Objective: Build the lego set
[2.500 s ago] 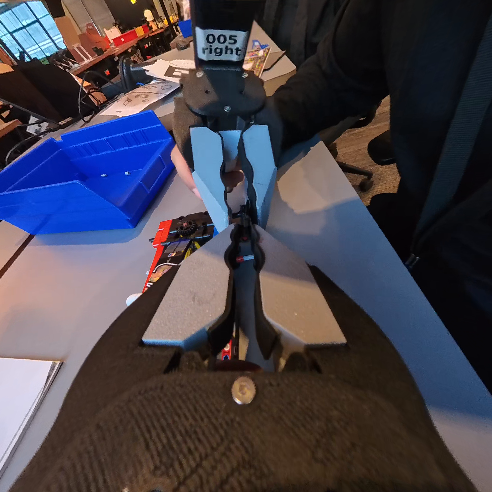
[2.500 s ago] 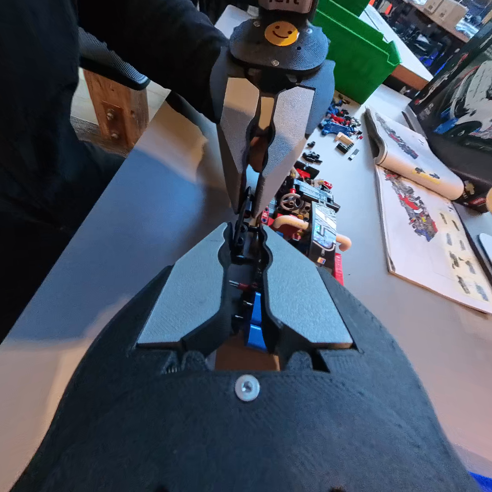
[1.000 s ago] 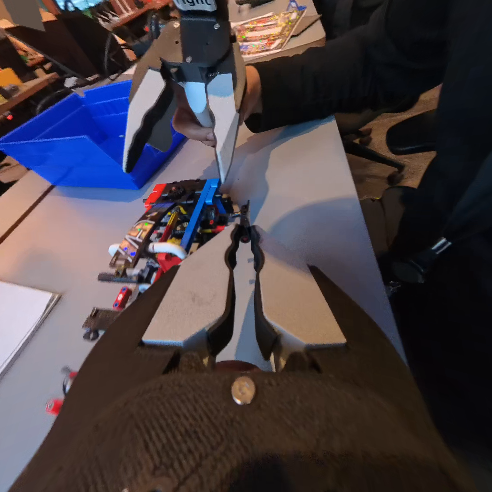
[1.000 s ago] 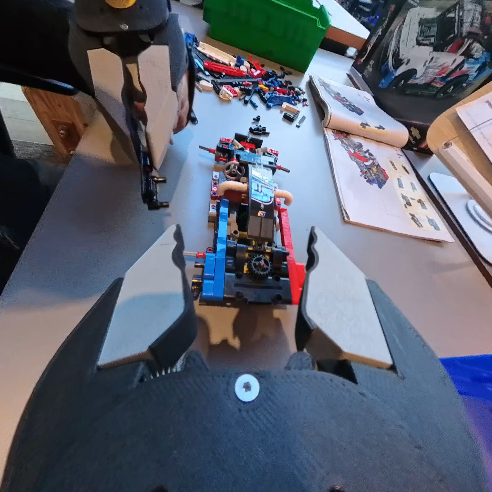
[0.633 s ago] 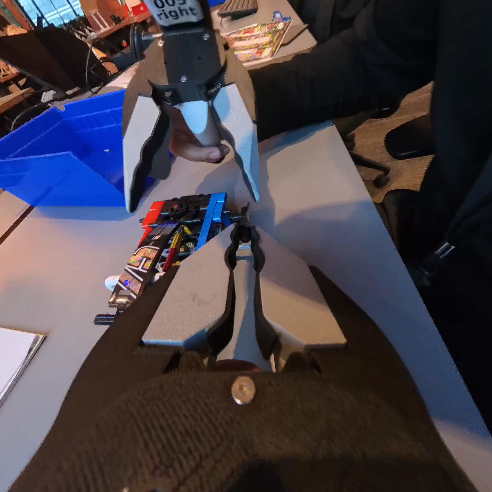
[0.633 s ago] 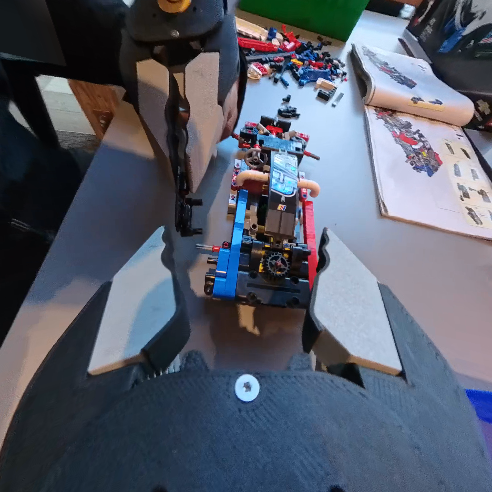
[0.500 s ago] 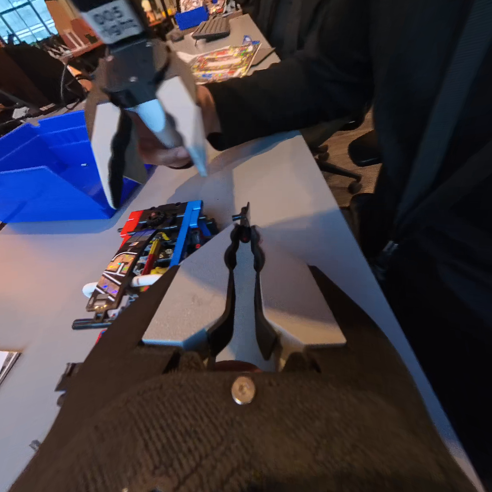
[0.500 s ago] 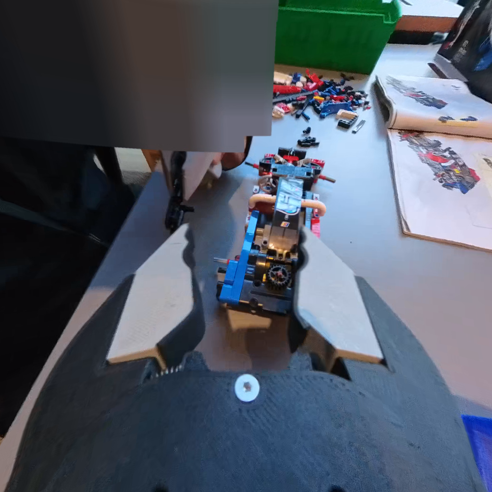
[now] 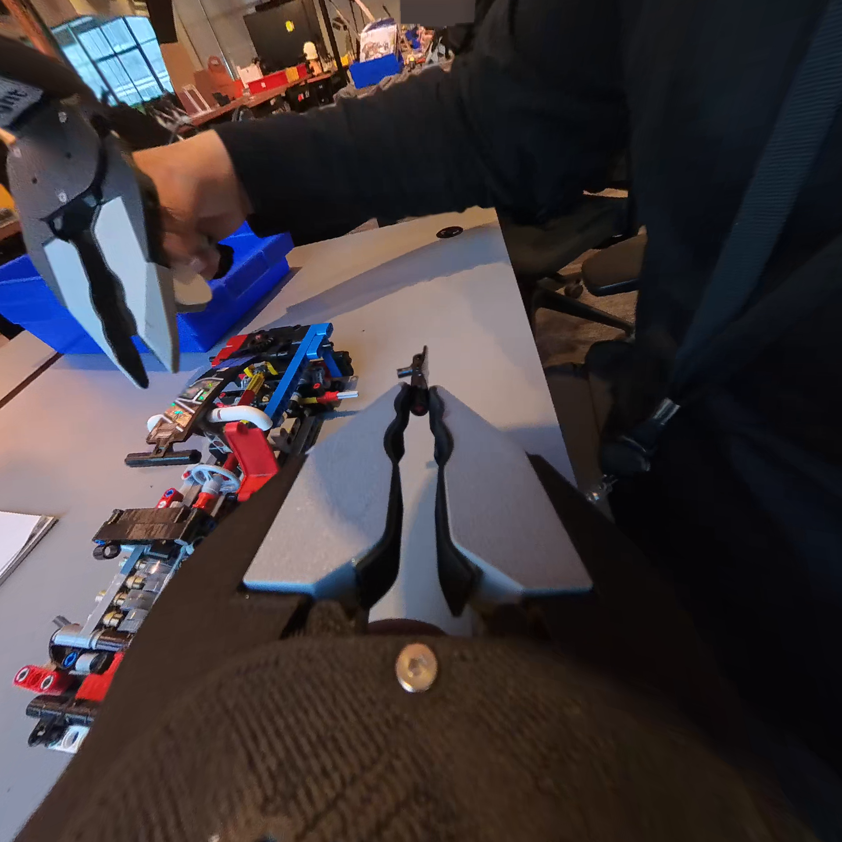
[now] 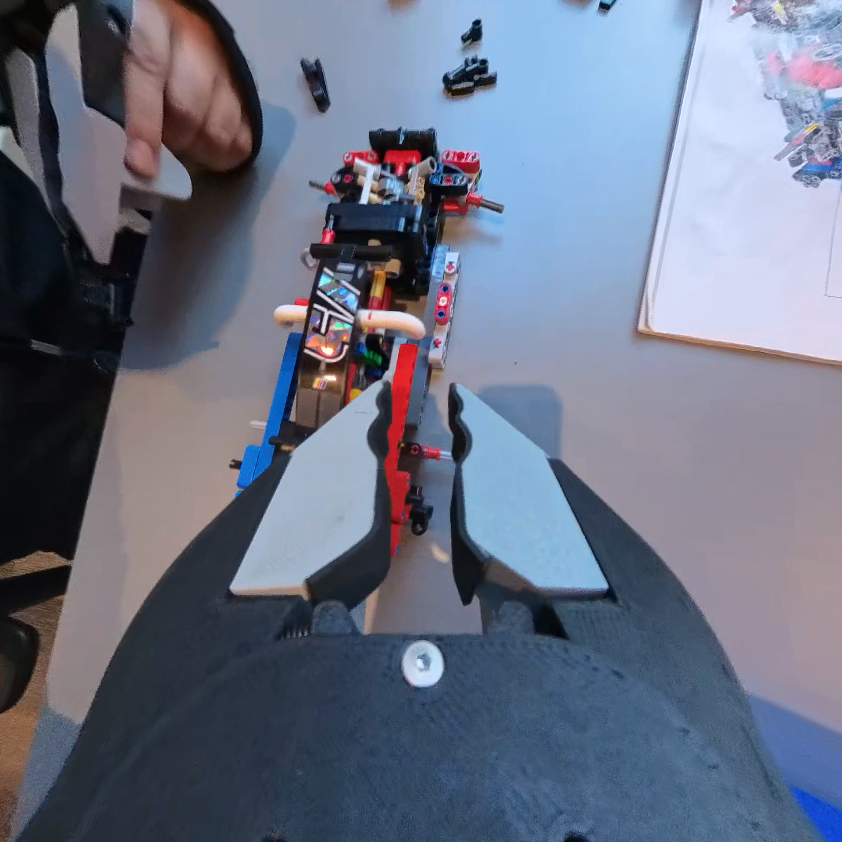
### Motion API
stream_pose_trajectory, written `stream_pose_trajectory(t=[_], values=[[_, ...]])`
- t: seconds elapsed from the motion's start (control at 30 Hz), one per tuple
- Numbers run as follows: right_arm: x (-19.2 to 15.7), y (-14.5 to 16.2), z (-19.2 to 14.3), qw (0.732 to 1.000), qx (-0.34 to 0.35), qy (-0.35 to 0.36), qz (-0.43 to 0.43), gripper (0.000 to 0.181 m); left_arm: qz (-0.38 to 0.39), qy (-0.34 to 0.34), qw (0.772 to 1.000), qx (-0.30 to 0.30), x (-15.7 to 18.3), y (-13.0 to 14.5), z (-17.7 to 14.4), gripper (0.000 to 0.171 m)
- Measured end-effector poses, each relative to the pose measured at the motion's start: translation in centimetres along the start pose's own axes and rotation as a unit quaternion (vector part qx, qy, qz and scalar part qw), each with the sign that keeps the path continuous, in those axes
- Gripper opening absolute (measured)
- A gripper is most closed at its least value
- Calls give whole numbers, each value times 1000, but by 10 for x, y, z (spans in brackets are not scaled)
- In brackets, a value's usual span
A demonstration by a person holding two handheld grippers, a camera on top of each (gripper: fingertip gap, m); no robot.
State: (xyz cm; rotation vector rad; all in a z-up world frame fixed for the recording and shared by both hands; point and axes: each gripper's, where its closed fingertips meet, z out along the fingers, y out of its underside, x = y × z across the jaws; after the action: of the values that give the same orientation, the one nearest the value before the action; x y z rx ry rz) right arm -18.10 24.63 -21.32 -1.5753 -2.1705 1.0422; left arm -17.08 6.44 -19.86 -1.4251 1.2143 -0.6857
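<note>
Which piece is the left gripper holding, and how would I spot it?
Start at the long lego car frame on the grey table. Right of it, the left gripper pinches a thin black piece with pegs. It alone is lifted, apart from the car.

1. Lego chassis (image 10: 364,319) stretched down the middle of the table (image 10: 569,433), blocking straight-through passes.
2. Open manual (image 10: 752,182) hogging the far right.
3. Bare strip between them, passable.
4. Loose black pieces (image 10: 469,75) beyond the chassis nose.

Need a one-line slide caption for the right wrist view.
Open right gripper straddles the red side beam of the Lego car chassis on the grey table.
</note>
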Motion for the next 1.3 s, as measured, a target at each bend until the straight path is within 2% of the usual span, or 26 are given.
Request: stream_pose_trajectory(t=[0.07, 0.17, 0.27, 0.33, 0.37, 0.53, 0.7, 0.77, 0.83, 0.93, 1.07, 1.2, 1.3], values=[[1, -4, 4, 1000, 2, -20, 16, 23, 2, 0, 1000, 2, 1, 0, 0, 5], [-1, 3, 19, 998, -44, -31, 11, 27, -3, -2, 1000, 5, 1, -1, 0, 5], [-2, 9, 31, 996, -86, -24, -13, 24, -10, 1, 1000, 11, 1, -3, -1, 5], [-8, 11, 34, 994, -98, -41, -23, 15, -18, 3, 1000, 15, 0, -4, -1, 5], [-10, 12, 35, 993, -103, -48, -27, 9, -23, 3, 1000, 17, 0, -4, -1, 5], [-20, 22, 31, 989, -117, -75, -43, 9, -23, 4, 1000, -1, 0, 0, 5, 5], [-33, 33, 24, 987, -115, -90, -65, 10, -29, 25, 999, -34, 6, 4, 27, 5], [-31, 33, 22, 990, -107, -78, -54, 12, -39, 38, 998, -30, 6, 0, 38, 5], [-25, 32, 15, 994, -92, -46, -34, 28, -52, 41, 998, -24, -1, -3, 49, 5], [-27, 23, -9, 1000, -26, 13, -8, 41, -68, 41, 996, -50, -15, 0, 61, 5], [-70, 16, -37, 994, 101, 49, 8, 50, -70, 55, 993, -72, -27, -5, 73, 5], [-112, 38, -25, 986, 130, 106, -14, 50, -40, 68, 993, -84, -32, -5, 79, 5], [-125, 49, -15, 979, 125, 157, -33, 47, -44, 78, 993, -82, -36, -4, 81, 5]])
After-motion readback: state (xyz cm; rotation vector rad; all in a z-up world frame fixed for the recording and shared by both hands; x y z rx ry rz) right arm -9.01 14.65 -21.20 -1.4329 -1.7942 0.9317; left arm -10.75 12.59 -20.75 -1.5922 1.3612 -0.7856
